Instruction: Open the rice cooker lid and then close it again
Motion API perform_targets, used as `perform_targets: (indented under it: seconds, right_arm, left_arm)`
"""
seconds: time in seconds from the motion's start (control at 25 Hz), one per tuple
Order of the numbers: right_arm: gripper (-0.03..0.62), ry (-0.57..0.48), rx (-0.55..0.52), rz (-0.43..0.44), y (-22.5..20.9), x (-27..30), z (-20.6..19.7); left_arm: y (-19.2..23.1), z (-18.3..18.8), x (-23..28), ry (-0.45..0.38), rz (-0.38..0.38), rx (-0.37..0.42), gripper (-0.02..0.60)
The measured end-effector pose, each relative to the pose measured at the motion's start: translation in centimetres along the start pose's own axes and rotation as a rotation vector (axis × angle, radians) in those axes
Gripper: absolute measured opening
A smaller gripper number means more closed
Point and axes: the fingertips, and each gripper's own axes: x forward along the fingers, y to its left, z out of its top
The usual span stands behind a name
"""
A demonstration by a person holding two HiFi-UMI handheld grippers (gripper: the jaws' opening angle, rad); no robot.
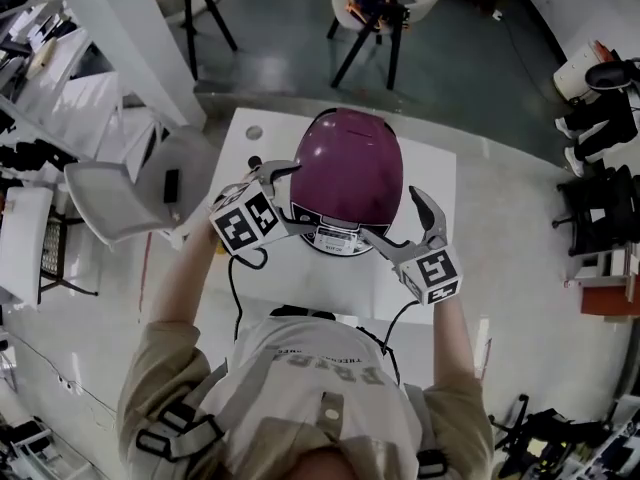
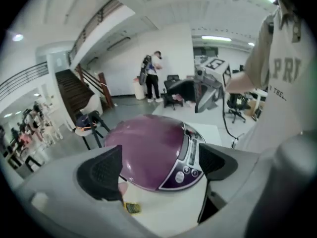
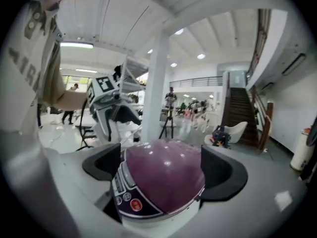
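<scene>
Head view, from near to far: your left gripper and your right gripper stand on either side of the front of the rice cooker. Both have their jaws apart and hold nothing; in each gripper view the purple dome shows between the pads, and no pad seems to press it. The cooker sits near the middle of the white table, lid fully down, control panel facing you. Opening is not yet begun, I judge. Bring one jaw tip to the lid's front edge, press the release straight, and keep the other gripper beside the body so it cannot slide. Beyond the table stands a chair.
</scene>
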Motion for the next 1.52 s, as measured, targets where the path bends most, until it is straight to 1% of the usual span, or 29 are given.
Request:
perform_targets:
  seconds: [0.08,0.16,0.2,0.28,0.36,0.44,0.52,0.56,0.6,0.64,0.72,0.76,0.8,0.88,1.0,1.08,1.16,1.2,1.4,1.52]
  right_arm:
    - [0.492,-0.091,0.04,-0.126,-1.5,-0.5,1.3]
    - [0.491,-0.159,0.065,-0.219,-2.4,-0.9,2.2]
    - [0.491,-0.184,0.078,-0.257,-2.7,-1.1,2.5]
    - [0.48,-0.218,0.114,-0.325,-3.1,-1.5,2.8]
    - [0.432,-0.242,0.14,-0.38,-3.3,-1.9,3.1]
    - [0.411,-0.254,0.13,-0.422,-3.2,-2.0,3.5]
    - [0.38,-0.263,0.108,-0.461,-3.1,-2.0,4.0]
    - [0.345,-0.268,0.104,-0.481,-3.1,-2.1,4.2]
    - [0.293,-0.275,0.104,-0.497,-3.2,-2.2,4.4]
    - [0.267,-0.28,0.107,-0.508,-3.2,-2.2,4.6]
    - [0.24,-0.288,0.111,-0.516,-3.1,-2.2,4.9]
    - [0.225,-0.289,0.109,-0.517,-3.1,-2.1,5.0]
    - [0.216,-0.29,0.103,-0.519,-3.0,-2.1,5.1]
    - [0.196,-0.292,0.084,-0.525,-2.8,-2.2,5.3]
    - [0.153,-0.303,0.08,-0.537,-2.7,-2.7,5.5]
    - [0.119,-0.307,0.086,-0.548,-2.8,-3.0,5.5]
    - [0.098,-0.31,0.079,-0.559,-2.9,-3.2,5.6]
    - [0.078,-0.313,0.078,-0.564,-3.0,-3.3,5.7]
    - [0.058,-0.318,0.056,-0.581,-2.6,-3.6,5.9]
    - [0.05,-0.313,0.051,-0.58,-2.4,-3.6,5.8]
  left_arm:
    - [1.2,1.5,-1.1,-0.128,0.089,-0.087,0.482]
    - [1.9,2.2,-1.9,-0.23,0.167,-0.161,0.466]
    - [2.2,2.3,-2.3,-0.269,0.208,-0.198,0.466]
    - [3.2,2.3,-3.1,-0.326,0.318,-0.281,0.466]
    - [4.2,2.2,-4.1,-0.375,0.425,-0.346,0.466]
    - [4.6,2.3,-4.9,-0.423,0.494,-0.386,0.466]
    - [4.8,2.5,-5.6,-0.459,0.56,-0.4,0.452]
    - [4.9,2.6,-5.9,-0.472,0.595,-0.401,0.427]
    - [4.9,2.7,-6.1,-0.478,0.626,-0.401,0.397]
    - [4.9,2.8,-6.2,-0.477,0.646,-0.398,0.379]
    - [4.9,3.1,-6.1,-0.47,0.67,-0.383,0.364]
    - [4.8,3.3,-6.2,-0.469,0.684,-0.371,0.344]
    - [4.8,3.5,-6.2,-0.47,0.699,-0.36,0.31]
    - [4.7,3.7,-6.4,-0.476,0.728,-0.352,0.27]
    - [4.5,3.8,-6.7,-0.5,0.752,-0.365,0.18]
    - [4.4,4.1,-6.9,-0.52,0.762,-0.366,0.172]
    - [4.3,4.3,-7.2,-0.54,0.784,-0.367,0.125]
    - [4.4,4.3,-7.4,-0.55,0.795,-0.369,0.118]
    - [4.0,4.4,-8.4,-0.588,0.843,-0.375,0.027]
    - [3.8,4.5,-8.7,-0.603,0.854,-0.37,0.012]
